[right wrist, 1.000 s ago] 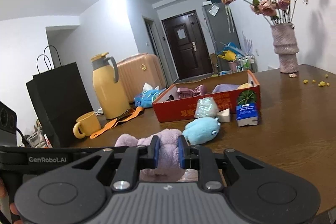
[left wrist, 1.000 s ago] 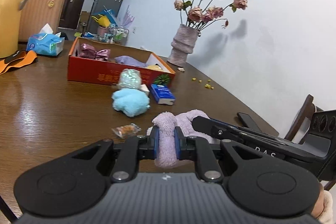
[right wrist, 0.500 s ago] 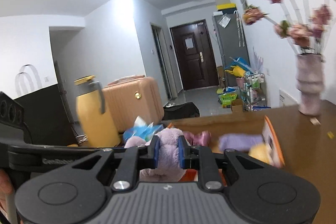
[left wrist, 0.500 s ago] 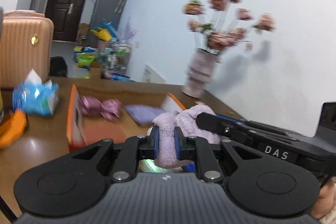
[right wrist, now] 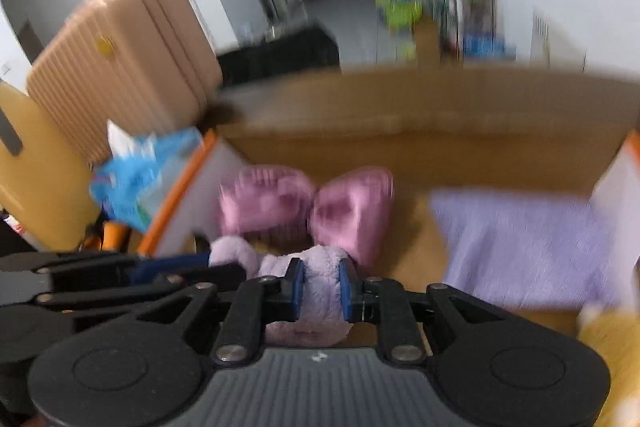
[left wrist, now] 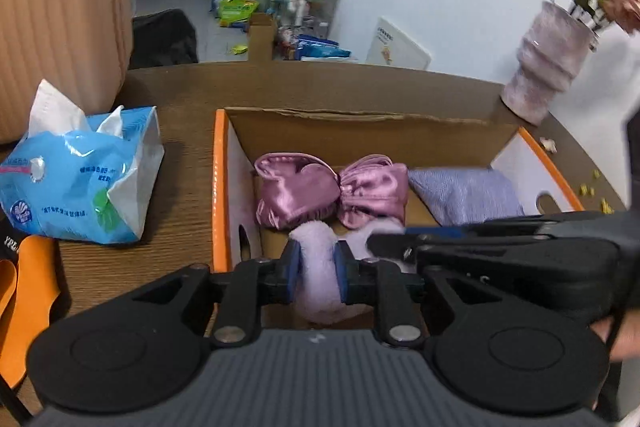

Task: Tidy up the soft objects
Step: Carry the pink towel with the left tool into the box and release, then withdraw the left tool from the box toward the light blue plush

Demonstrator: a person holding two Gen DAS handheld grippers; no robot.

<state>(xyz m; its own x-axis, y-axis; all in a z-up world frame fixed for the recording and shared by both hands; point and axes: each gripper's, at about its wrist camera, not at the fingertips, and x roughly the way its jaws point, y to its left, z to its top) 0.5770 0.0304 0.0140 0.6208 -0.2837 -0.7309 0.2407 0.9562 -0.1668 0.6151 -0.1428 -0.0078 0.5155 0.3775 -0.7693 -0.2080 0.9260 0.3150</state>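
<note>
Both grippers hold one lilac plush toy (left wrist: 318, 279) over the open orange-rimmed cardboard box (left wrist: 220, 187). My left gripper (left wrist: 316, 277) is shut on one end of it. My right gripper (right wrist: 320, 289) is shut on the other end of the plush (right wrist: 320, 303); it shows from the side in the left wrist view (left wrist: 500, 247). Inside the box lie a pink satin bow (left wrist: 332, 193) and a folded lilac cloth (left wrist: 468, 195). The bow (right wrist: 304, 207) and cloth (right wrist: 520, 247) also show, blurred, in the right wrist view.
A blue tissue pack (left wrist: 76, 179) lies on the wooden table left of the box. An orange strap (left wrist: 28, 287) lies at the near left. A ribbed vase with flowers (left wrist: 548, 67) stands behind the box's right end. A pink suitcase (left wrist: 60, 7) stands beyond the table.
Both grippers lifted the lilac plush from the table and carried it forward to over the box. The view now tilts down into the box.
</note>
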